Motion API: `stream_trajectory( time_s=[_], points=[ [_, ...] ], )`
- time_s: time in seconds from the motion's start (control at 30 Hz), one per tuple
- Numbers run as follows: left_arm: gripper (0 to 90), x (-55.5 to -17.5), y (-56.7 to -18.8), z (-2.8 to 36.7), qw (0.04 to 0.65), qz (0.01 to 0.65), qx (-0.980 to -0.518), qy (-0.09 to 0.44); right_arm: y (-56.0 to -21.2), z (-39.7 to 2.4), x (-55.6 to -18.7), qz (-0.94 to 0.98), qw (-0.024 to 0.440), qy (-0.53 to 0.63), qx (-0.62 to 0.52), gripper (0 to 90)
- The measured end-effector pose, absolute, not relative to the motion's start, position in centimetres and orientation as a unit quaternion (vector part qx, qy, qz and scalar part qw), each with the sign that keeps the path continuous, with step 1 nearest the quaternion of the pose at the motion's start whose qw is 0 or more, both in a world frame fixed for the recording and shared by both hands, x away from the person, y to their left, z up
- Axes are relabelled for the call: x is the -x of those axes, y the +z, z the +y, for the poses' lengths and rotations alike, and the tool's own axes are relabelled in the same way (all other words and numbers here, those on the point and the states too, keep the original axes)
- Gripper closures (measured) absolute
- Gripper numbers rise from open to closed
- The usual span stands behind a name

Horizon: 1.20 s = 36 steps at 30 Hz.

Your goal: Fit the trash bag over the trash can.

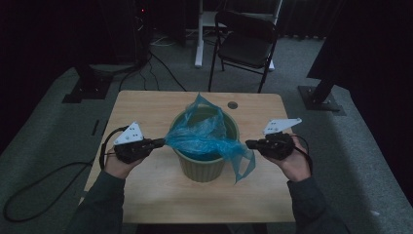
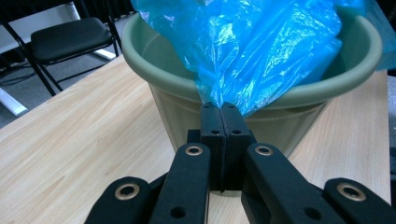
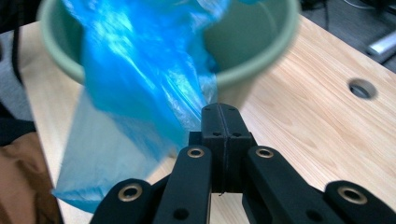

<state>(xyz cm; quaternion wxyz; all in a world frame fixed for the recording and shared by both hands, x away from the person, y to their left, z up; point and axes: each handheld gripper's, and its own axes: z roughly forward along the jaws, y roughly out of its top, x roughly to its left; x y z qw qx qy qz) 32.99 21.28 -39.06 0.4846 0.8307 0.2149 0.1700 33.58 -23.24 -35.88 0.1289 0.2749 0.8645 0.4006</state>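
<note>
1 green pot point(image 1: 203, 165), 1 blue bag point(image 1: 204, 135), 2 grippers, 1 table point(image 1: 146, 195), 1 folding chair point(image 1: 246, 44)

A: The bag point(image 2: 261, 46) is thin blue plastic film, see-through, crinkled and glossy where light catches it.

B: And the bucket point(image 2: 177, 79)?

A: Pale green plastic, smooth and matt, with a rolled rim.

B: The counter point(image 2: 84, 140) looks like light wood, a fine straight grain, smooth with a dull sheen.

A: Each claw point(image 2: 220, 112) is black matt plastic, with brassy metal rings in its arms.

Both tools point(image 1: 160, 142) point(image 1: 249, 144) clamped shut.
</note>
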Motion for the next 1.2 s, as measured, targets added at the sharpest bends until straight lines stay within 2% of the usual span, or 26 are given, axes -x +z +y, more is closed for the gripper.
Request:
stream_trajectory(
  time_s=[0.27, 0.43, 0.93, 1.2],
  points=[
    [90.0, -32.9, -40.1, 22.1, 0.482, 0.229, -0.830, 0.160, -37.1, -25.8, -34.4, 0.849, 0.144, 0.387, -0.331, 90.0],
    [90.0, -33.2, -40.5, 22.6, 0.483, 0.238, -0.828, 0.156, -37.8, -26.8, -35.0, 0.840, 0.137, 0.391, -0.352, 90.0],
    [90.0, -33.5, -40.8, 23.1, 0.481, 0.251, -0.826, 0.154, -38.2, -28.3, -35.4, 0.825, 0.140, 0.389, -0.386, 90.0],
    [90.0, -33.6, -40.9, 22.7, 0.476, 0.248, -0.830, 0.152, -38.1, -27.7, -35.2, 0.831, 0.136, 0.386, -0.377, 89.5]
  ],
)
